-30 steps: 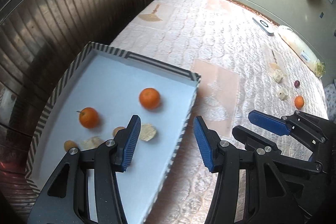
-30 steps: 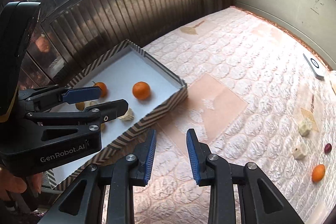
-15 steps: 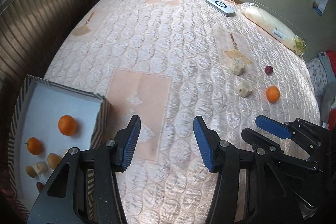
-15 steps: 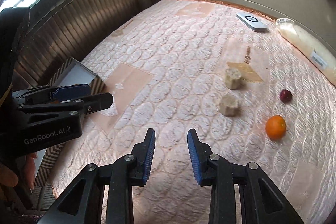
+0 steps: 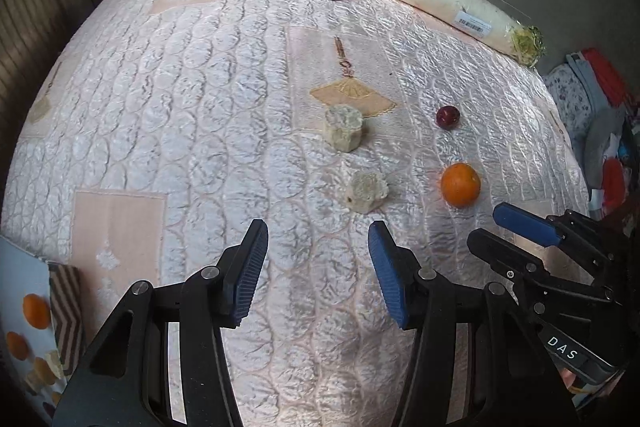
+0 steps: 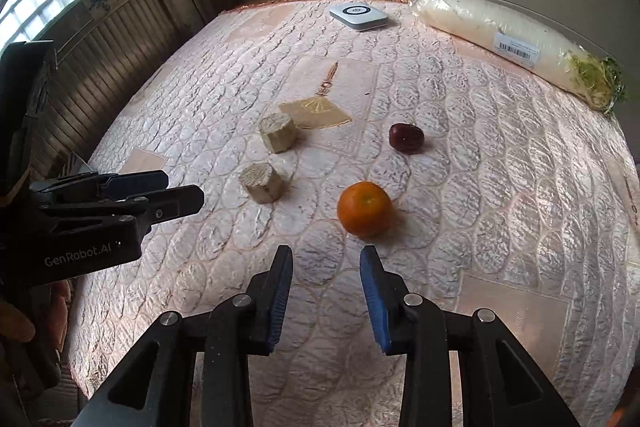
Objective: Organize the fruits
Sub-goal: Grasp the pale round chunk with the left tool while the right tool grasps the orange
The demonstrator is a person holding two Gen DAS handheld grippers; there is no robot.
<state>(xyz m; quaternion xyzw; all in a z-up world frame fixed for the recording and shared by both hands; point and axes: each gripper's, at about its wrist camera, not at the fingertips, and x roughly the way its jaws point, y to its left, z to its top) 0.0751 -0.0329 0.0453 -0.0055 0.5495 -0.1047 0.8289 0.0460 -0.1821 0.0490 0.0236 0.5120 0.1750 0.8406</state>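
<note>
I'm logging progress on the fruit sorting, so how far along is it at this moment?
Partly done. Several oranges and pale pieces already lie in the striped box at the left wrist view's lower left. Nothing is held: the left tongs are open and empty, and the right tongs are opening, empty, just short of the orange. Left on the quilt: that orange, the dark red fruit and two pale chunks.
</note>
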